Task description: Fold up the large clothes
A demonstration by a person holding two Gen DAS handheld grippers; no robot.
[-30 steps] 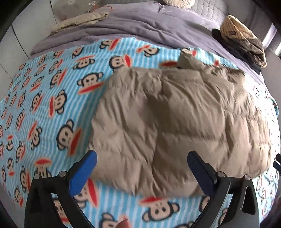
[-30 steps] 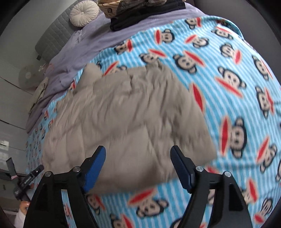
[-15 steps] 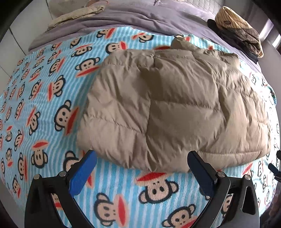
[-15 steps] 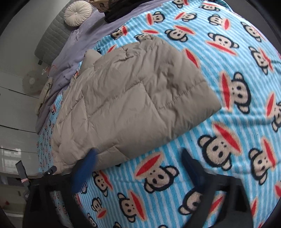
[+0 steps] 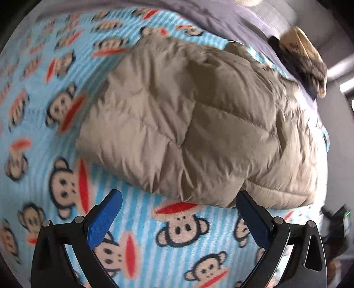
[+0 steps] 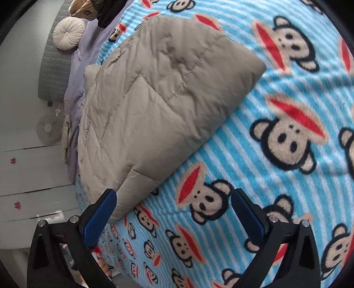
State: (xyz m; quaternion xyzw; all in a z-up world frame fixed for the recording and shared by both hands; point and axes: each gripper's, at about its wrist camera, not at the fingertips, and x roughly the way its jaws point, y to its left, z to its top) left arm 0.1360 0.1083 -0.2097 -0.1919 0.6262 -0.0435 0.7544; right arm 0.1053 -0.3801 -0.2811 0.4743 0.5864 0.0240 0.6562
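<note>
A beige quilted puffer jacket (image 5: pixel 194 124) lies folded on a blue striped blanket with monkey faces (image 5: pixel 66 124). My left gripper (image 5: pixel 179 208) hangs open over the blanket just short of the jacket's near hem, nothing between its blue pads. In the right wrist view the same jacket (image 6: pixel 159 95) stretches from upper middle to lower left across the blanket (image 6: pixel 287 133). My right gripper (image 6: pixel 173 203) stands wide open at the jacket's near corner, its left pad beside the hem and nothing gripped.
A lilac duvet (image 5: pixel 221 20) covers the head of the bed. A pile of striped and dark clothes (image 5: pixel 305 64) sits at the far corner. A round cream cushion (image 6: pixel 69 33) leans on the grey quilted headboard (image 6: pixel 55 73). White cupboard doors (image 6: pixel 33 168) stand beside the bed.
Both grippers have sunk toward the bed and rolled, so the jacket looms larger and tilted. The right jaws widened from a narrower gap one second ago.
</note>
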